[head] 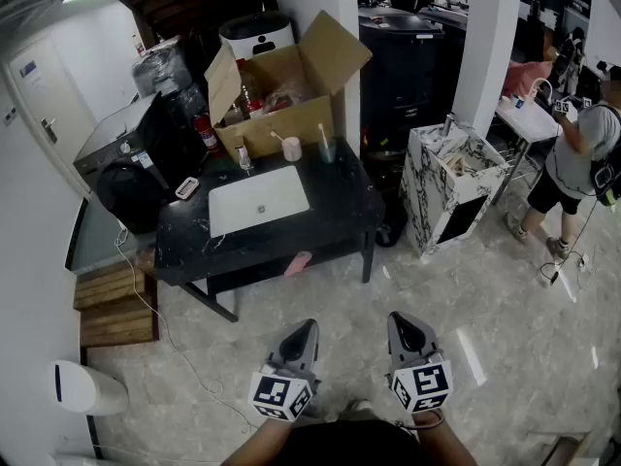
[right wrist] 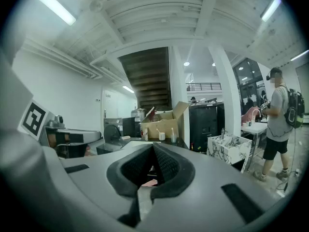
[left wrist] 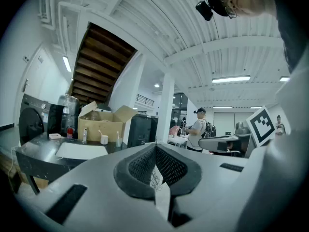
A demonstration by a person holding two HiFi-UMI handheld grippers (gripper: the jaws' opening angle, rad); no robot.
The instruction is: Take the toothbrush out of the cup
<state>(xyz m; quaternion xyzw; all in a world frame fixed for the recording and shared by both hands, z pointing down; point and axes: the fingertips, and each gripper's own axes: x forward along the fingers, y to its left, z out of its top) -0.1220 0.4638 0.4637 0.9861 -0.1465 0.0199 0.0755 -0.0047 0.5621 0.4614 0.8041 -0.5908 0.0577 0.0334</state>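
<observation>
A black table (head: 340,214) stands well ahead of the person. An open cardboard box (head: 281,105) sits at the table's back edge, and a white sink (head: 259,200) is set in the table's middle. Short of the table, well apart from it, the left gripper (head: 308,328) and right gripper (head: 399,318) are each clenched on nothing. On the table, between box and sink, stand a white cup (head: 291,150) and a clear cup (head: 328,151). A toothbrush (head: 322,134) leans inside the clear cup, and another leans inside the white cup.

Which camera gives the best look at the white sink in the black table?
The head view: it looks down on the whole white sink. The left gripper view catches it nearly edge-on; the right gripper view shows only a far sliver.
</observation>
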